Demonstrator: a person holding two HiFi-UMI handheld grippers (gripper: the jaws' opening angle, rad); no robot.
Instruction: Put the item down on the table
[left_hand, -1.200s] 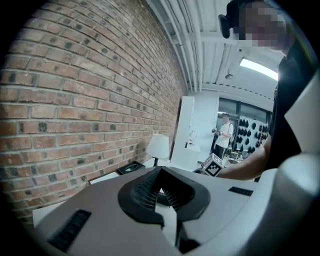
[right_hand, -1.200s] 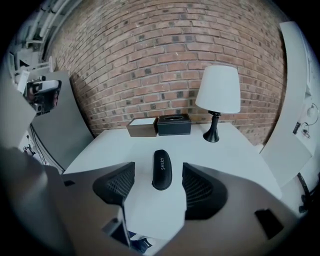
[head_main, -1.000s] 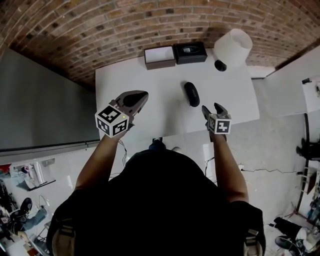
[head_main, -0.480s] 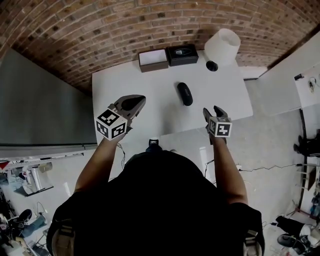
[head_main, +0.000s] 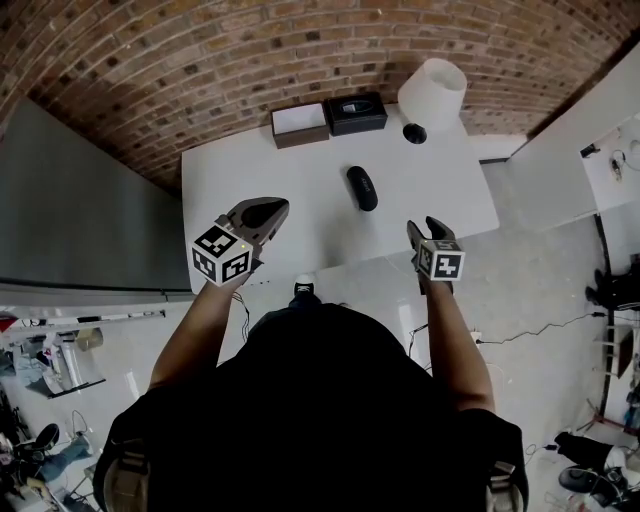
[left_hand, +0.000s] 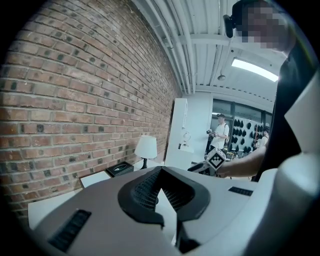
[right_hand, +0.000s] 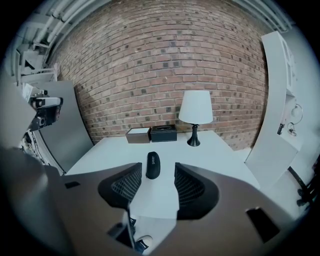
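Observation:
A black glasses case (head_main: 362, 188) lies by itself on the white table (head_main: 250, 170), out past both grippers; in the right gripper view the case (right_hand: 153, 165) sits just beyond the jaws. My right gripper (head_main: 424, 226) hovers at the table's near edge. Its pads (right_hand: 190, 187) stand a narrow gap apart with only bare table between them, and the right gripper (right_hand: 157, 171) holds nothing. My left gripper (head_main: 268, 210) is raised over the table's near left part. In its own view the left gripper (left_hand: 160, 172) has its tips touching and holds nothing.
At the back of the table stand a brown box with a white lid (head_main: 300, 122), a black box (head_main: 358, 110) and a white lamp (head_main: 432, 93). A brick wall runs behind the table. A grey panel (head_main: 90, 210) is at the left, and white floor lies to the right.
The case stays lying on the table. My right gripper's fingers have drawn a little closer together. The table has slid up and left in the head view as the head moved.

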